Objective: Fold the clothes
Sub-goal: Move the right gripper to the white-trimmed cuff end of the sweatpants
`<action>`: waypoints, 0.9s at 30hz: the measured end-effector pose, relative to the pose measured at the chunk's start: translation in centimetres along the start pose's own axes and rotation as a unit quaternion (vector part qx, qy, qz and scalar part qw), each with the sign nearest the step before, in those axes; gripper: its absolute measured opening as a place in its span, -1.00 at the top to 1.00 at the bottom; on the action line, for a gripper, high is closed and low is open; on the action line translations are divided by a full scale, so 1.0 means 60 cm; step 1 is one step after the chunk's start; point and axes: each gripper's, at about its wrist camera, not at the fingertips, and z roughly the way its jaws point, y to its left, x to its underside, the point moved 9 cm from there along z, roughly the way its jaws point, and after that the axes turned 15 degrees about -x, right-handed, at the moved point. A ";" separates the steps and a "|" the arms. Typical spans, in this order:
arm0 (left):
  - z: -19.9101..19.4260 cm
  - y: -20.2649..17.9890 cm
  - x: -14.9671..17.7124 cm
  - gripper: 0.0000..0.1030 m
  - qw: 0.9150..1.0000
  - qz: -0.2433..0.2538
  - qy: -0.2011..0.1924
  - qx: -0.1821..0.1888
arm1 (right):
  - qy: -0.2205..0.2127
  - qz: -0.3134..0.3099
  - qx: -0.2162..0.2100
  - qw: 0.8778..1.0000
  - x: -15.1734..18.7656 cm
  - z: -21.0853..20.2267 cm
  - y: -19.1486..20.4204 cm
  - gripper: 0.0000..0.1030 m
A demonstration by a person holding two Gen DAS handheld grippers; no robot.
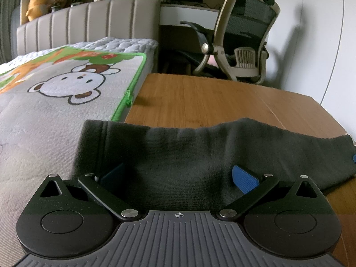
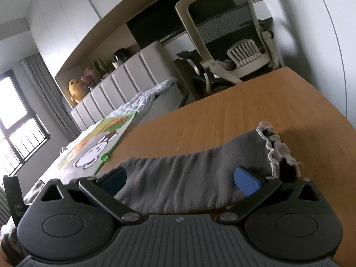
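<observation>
A dark grey garment [image 1: 200, 151] lies across the near edge of the wooden table [image 1: 211, 98], its left end reaching over the bed. My left gripper [image 1: 178, 178] is open, its blue pads [image 1: 244, 179] spread on either side of the cloth just above it. In the right wrist view the same garment [image 2: 189, 178] shows a frayed pale hem [image 2: 273, 146] at its right end. My right gripper [image 2: 180, 178] is open, with the cloth lying between its spread blue pads [image 2: 247, 182].
A bed with a cartoon monkey blanket [image 1: 66, 84] adjoins the table's left side, with a padded headboard [image 1: 89, 24] behind. An office chair [image 1: 240, 40] stands beyond the table's far edge, next to a white wall [image 1: 316, 33].
</observation>
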 end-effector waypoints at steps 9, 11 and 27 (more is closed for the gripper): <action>-0.048 0.022 0.033 -1.00 0.999 0.036 0.011 0.004 | -0.036 0.008 0.005 0.999 -0.021 -0.039 -0.004 -1.00; -0.063 0.022 0.020 -1.00 1.000 0.013 0.009 0.022 | -0.063 -0.002 0.017 0.998 -0.042 -0.063 -0.010 -1.00; -0.083 -0.186 0.009 -1.00 0.991 0.039 0.004 0.130 | 0.033 -0.060 0.096 0.993 -0.038 -0.084 -0.063 0.13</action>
